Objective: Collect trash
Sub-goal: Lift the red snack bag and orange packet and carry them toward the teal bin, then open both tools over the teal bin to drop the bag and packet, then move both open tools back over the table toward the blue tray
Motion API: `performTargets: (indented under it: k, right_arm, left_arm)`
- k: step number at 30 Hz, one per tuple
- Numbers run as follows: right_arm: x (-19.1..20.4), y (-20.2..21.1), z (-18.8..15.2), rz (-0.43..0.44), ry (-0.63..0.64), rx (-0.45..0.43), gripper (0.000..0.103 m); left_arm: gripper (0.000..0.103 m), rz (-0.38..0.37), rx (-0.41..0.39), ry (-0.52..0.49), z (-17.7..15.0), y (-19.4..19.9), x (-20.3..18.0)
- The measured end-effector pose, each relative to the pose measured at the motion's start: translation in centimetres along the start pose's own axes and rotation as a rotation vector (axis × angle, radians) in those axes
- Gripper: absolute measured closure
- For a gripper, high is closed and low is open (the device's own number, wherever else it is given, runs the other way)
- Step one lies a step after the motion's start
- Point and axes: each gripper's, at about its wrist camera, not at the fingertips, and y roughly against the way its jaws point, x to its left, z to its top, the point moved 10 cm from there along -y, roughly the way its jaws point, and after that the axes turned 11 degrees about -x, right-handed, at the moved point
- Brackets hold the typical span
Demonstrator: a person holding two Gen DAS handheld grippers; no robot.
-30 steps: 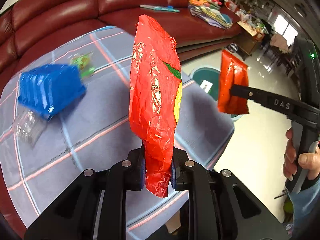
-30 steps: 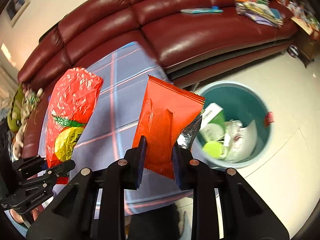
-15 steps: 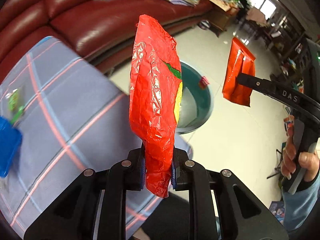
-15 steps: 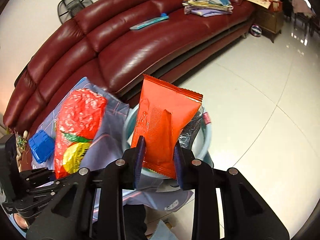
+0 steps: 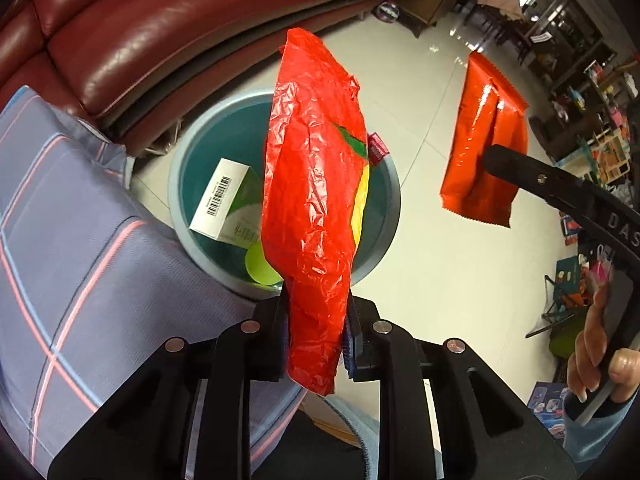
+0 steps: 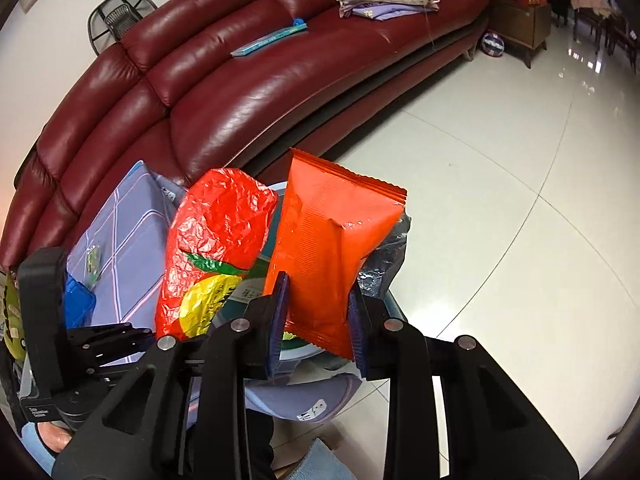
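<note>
Red wrapper (image 5: 316, 184) pinched between fingers (image 5: 272, 332), seemingly over bin (image 5: 188, 152)

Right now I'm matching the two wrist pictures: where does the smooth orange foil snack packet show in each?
Left wrist: orange foil snack packet at right, clamped in the other tongs.
Right wrist: packet at centre, between this camera's own tongs.
Shared landmark: the round teal plastic trash bin.

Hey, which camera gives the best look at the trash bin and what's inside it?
The left wrist view. There the bin shows its rim and teal inside, with a white box and a green lid, partly behind the red bag. In the right wrist view both held wrappers hide nearly all of it.
</note>
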Motion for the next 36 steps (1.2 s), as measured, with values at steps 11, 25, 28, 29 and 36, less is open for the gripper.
performTargets:
  k: [11,25,28,29,36]
  right_arm:
    - [0.1,-2.3,0.4,0.004,0.005,0.033,0.076]
    - [3.0,-5.7,-0.7,0.046,0.041,0.116,0.044]
    - [3.6,-6.0,-0.8,0.053,0.035,0.116,0.036]
    - [3.8,-6.1,-0.9,0.055,0.032,0.118,0.035]
    - [3.7,-6.1,-1.6,0.027,0.017,0.142,0.019]
  left_arm:
    - [0.03,0.071,-0.063,0.021,2.0,-0.4,1.4]
    - [0.005,0.087,-0.171,0.076,0.9,4.5,4.6]
    - [0.005,0.093,-0.193,0.106,0.6,5.7,5.5]
    - [0.005,0.097,-0.198,0.113,0.6,5.9,5.8]
    - [0.004,0.102,-0.206,0.141,0.0,7.0,6.9]
